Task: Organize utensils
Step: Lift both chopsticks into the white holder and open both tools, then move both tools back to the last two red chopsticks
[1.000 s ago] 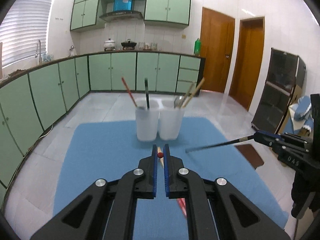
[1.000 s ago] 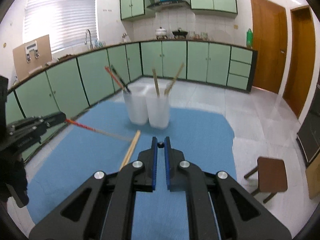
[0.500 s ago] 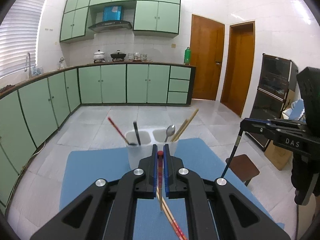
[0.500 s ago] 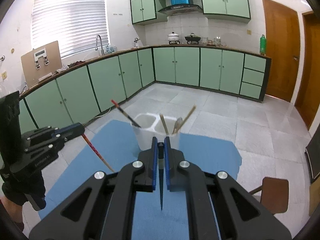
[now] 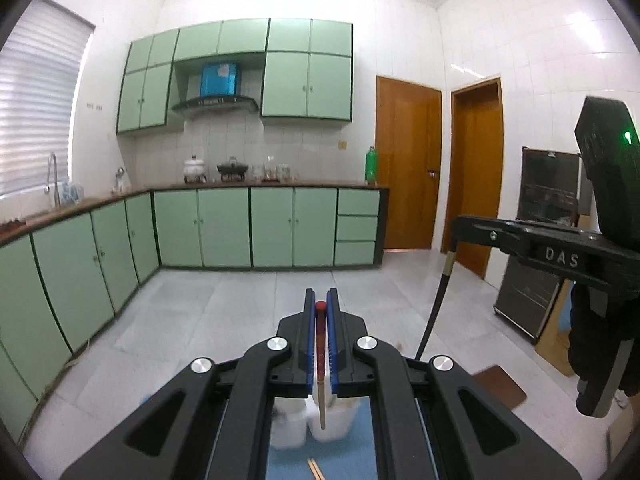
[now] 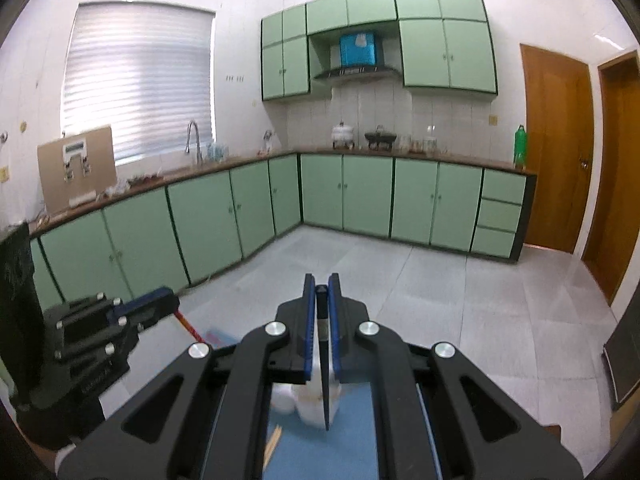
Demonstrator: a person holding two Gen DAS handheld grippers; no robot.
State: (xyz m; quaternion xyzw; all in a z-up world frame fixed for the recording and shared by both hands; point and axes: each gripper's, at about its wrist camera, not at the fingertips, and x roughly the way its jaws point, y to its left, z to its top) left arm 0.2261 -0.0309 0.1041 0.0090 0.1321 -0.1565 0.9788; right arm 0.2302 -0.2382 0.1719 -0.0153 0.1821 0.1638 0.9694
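Chopsticks are now held vertical. The red-tipped chopstick is clamped between the closed jaws of the left gripper, its tip hanging above the white holder cups. The black chopstick is clamped in the right gripper, likewise pointing down over the cups. A second ago both sticks were level above the blue mat; half a second ago they were tilting, with the cups in full view. Both grippers have since risen and pitched upward, so the cups show only beneath the fingers. Judgement: both sticks are aligned for lowering; insertion not yet done. One wooden pair lies on the mat, unsorted.
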